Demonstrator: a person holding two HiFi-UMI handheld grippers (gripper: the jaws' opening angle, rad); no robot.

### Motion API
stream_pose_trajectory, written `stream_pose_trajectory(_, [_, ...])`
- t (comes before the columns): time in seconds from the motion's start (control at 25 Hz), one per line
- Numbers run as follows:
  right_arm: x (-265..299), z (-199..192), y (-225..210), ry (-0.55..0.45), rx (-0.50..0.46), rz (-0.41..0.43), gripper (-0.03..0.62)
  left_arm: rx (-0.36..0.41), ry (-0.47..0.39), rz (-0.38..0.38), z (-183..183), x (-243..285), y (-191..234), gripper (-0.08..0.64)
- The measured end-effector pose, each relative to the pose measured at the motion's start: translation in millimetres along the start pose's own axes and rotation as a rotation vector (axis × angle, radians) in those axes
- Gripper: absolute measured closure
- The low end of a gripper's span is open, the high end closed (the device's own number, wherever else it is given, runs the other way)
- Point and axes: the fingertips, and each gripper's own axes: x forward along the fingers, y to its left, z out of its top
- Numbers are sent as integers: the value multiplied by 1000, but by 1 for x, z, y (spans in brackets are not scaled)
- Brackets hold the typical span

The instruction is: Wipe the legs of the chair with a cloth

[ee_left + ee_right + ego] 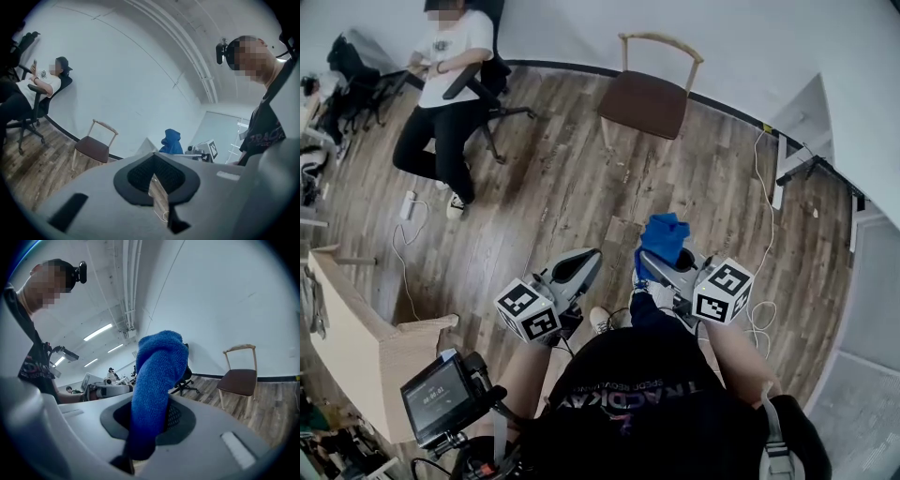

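Note:
A wooden chair with a brown seat and pale legs stands by the far wall, well ahead of both grippers; it also shows in the left gripper view and the right gripper view. My right gripper is shut on a blue cloth, which stands up bunched out of the jaws. My left gripper is shut with nothing in it, held level with the right one. The blue cloth is visible from the left gripper too.
A person sits in a black office chair at the far left. A pale wooden desk stands at my near left, with a small screen device beside it. Cables lie on the plank floor. White table legs stand at right.

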Motion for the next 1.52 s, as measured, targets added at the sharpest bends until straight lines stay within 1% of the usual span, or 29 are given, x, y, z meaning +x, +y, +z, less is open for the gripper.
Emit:
stream_pose_trajectory(0.16, [-2, 36, -36, -10, -44, 4, 517, 13, -5, 22, 26, 40, 9, 561])
stream_pose_trajectory(0.32, [-7, 54, -61, -12, -80, 8, 517, 39, -13, 39, 40, 68, 13, 561])
stream_pose_trajectory(0.48, [-3, 73, -100, -11, -61, 2, 517, 63, 17, 51, 57, 103, 30, 561])
stream_pose_trajectory(0.64, [3, 80, -107, -24, -62, 0, 517, 79, 17, 56, 67, 112, 42, 561])
stream_pose_trajectory(0.8, [15, 73, -107, -24, -74, -13, 517, 114, 18, 37, 66, 110, 50, 561])
stream_pose_trajectory(0.92, [49, 84, -120, -21, -70, -43, 517, 127, 34, 9, 83, 113, 87, 561])
stream_pose_trajectory(1.0, [78, 102, -135, -12, -59, -66, 517, 106, 44, -27, 104, 120, 118, 561])
stream_pose_trajectory(1.08, [101, 113, -146, -13, -52, -89, 517, 93, 60, -58, 117, 123, 142, 561])
stream_pose_trajectory(1.2, [130, 116, -159, -29, -37, -134, 517, 100, 95, -96, 125, 119, 172, 561])
stream_pose_trajectory(1.4, [209, 131, -176, -36, 11, -210, 517, 103, 150, -159, 165, 102, 251, 561])
stream_pose_trajectory(1.52, [248, 135, -191, -39, 30, -250, 517, 102, 180, -196, 178, 98, 292, 561])
